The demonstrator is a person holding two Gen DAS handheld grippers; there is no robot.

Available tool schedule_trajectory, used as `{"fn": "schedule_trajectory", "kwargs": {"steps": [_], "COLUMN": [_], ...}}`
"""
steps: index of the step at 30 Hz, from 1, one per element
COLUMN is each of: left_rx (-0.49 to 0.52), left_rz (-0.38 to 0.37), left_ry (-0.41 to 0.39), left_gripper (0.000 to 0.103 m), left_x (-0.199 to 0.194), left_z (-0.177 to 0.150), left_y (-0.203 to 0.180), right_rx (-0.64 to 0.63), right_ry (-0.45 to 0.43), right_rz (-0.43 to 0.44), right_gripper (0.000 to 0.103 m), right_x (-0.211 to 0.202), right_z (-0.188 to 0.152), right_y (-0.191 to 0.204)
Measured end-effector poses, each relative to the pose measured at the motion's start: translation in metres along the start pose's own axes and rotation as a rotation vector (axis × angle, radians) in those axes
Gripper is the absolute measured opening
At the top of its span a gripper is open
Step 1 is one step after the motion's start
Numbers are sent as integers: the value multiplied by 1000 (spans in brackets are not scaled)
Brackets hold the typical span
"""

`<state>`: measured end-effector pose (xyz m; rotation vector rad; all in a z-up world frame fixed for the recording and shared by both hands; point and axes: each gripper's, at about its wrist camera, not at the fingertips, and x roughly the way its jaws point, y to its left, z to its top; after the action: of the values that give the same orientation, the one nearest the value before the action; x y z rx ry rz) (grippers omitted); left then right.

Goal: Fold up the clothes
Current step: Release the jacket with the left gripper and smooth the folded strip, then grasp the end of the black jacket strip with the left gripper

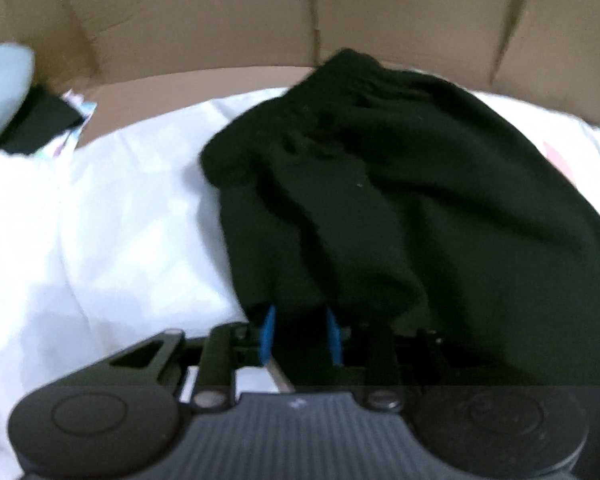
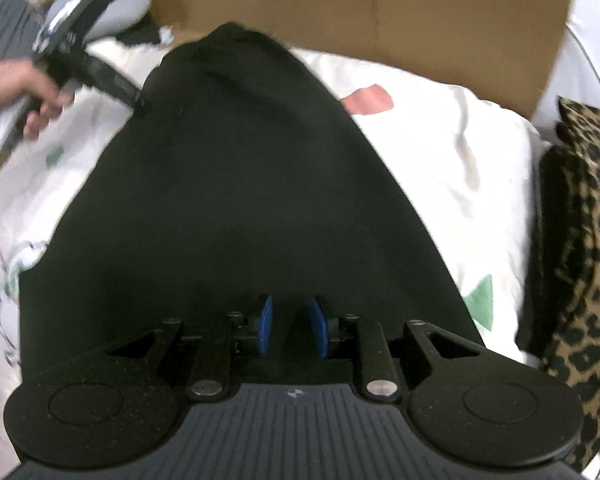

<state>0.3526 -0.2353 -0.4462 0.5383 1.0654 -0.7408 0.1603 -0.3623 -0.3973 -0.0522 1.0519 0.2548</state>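
- Gripping the left edge of a black garment (image 2: 236,184), the left gripper (image 1: 300,336) had its blue pads set narrow, dark cloth bunched between them; I judged the pinch was there to lift that edge for a fold.
- In the right wrist view, a hand (image 2: 16,92) held that same tool by its handle at the garment's upper left edge, so the cloth was pulled taut from that side.
- The garment lay spread on a white bedsheet (image 2: 460,168) with coloured patches, its gathered waistband (image 1: 356,80) pointing toward a cardboard sheet (image 1: 204,24) that stood behind the bed.
- Nearer the middle, the right gripper (image 2: 290,330) sat at the garment's near edge, its blue pads narrow; black cloth filled the gap, but whether the pads pressed on it I could not tell.
- With both tools on opposite edges, it seemed the cloth was stretched flat so a fold could start cleanly.
- At the far right, a leopard-print cloth (image 2: 580,248) lay beside the sheet, apart from the garment.
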Motion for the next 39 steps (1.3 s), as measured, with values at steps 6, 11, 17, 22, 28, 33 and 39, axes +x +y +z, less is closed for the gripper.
{"fn": "schedule_trajectory", "kwargs": {"steps": [6,11,17,22,28,33,39], "left_rx": [-36,-101,-224,-285,-235,-216,-202], "left_rz": [76,6,-120,-210,-235,-247,-273], "left_ry": [19,-40,-95,-110,-106,-92,-67], "left_gripper": [3,11,22,23,28,29,29], "left_x": [4,-17,-47,-59,-75,-78,-98], "left_z": [-12,-35,-68,-95,-116,-137,-181], "left_y": [18,27,21,9,0,5,4], "right_rx": [-63,-57,-86,-89,-128,-67,-62], "right_ry": [93,126,158,131,123,101,108], "right_rz": [-19,-9,-26,-43,-4,26,30], "right_gripper": [28,28,28,28,28,29,30], "right_x": [9,-2,-11,-25,-30,-23,-9], "right_z": [-27,-43,-48,-36,-22,-9,1], "right_y": [-2,-8,-6,-3,16,28,35]}}
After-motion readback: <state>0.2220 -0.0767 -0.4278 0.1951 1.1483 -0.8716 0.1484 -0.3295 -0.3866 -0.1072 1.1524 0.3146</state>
